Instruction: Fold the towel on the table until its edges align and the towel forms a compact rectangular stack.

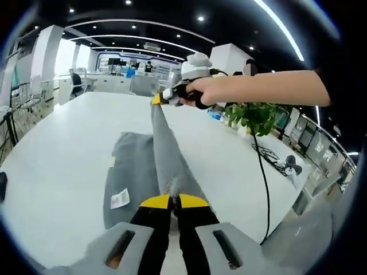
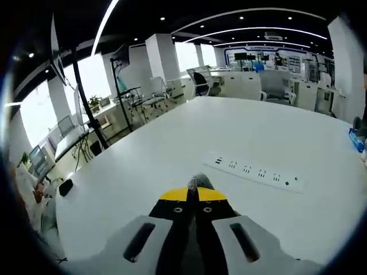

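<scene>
A big white table [image 1: 57, 172] holds everything. A gray towel [image 1: 129, 172] lies partly flat on it, with a small white tag on the cloth. A black cable [image 1: 265, 177] runs across the table near a green plant [image 1: 252, 117]. In the right gripper view, a long white power strip [image 2: 255, 171] lies flat on the tabletop.

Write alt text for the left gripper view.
A grey towel is stretched taut above a white table between two shut claws: the left claw near the camera and the right claw, held in a person's hand.
</scene>
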Tool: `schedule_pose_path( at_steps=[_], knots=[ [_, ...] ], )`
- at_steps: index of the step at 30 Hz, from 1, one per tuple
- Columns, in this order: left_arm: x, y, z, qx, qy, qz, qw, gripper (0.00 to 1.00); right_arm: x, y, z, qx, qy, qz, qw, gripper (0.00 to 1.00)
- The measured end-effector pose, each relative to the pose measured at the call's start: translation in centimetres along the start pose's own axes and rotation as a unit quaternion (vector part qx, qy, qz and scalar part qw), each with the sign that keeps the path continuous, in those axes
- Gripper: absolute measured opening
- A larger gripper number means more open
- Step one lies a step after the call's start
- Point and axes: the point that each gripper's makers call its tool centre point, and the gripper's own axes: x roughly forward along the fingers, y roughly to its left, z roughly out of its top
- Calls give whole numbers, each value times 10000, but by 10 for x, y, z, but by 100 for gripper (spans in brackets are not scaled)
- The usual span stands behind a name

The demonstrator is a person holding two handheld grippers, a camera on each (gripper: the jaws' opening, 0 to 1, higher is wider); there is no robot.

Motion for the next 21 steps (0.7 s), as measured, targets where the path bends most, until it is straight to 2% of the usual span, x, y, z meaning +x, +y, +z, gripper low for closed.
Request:
schedule_pose_path(
  at_steps=[5, 10, 21],
  knots=[
    [5, 15, -11, -60, 182, 25, 9998, 4, 20, 5, -13, 110, 164, -54, 9998, 0],
    [2, 29, -18, -168, 246, 45, 9995, 4, 34, 15, -17, 91, 222, -32, 9997, 0],
    [-11, 38, -10, -532, 70, -72, 9985, 4, 44, 26, -10, -5, 162, -8, 9999, 0]
  ],
)
